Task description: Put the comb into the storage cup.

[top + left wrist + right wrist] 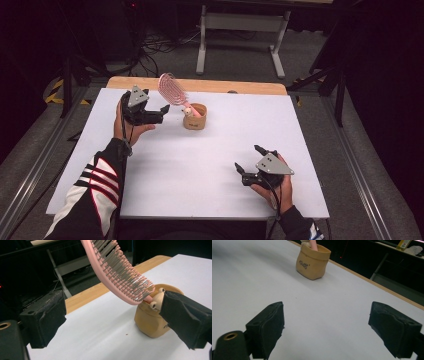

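Right tongs [249, 160] agape, pink hairbrush [172, 89] in tan pot [195, 118]

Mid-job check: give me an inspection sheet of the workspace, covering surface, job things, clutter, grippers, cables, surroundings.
Surface: white tabletop, wooden strip along its far edge.
Job's things: pink hairbrush standing handle-down in the tan pot, head leaning left.
Clutter: nothing seen.
Grippers: left gripper open beside the pot; right gripper open, near the front edge, holding nothing.
Cables: one trailing from each gripper; more on the floor behind.
Surroundings: dark room, white stand legs beyond the table.
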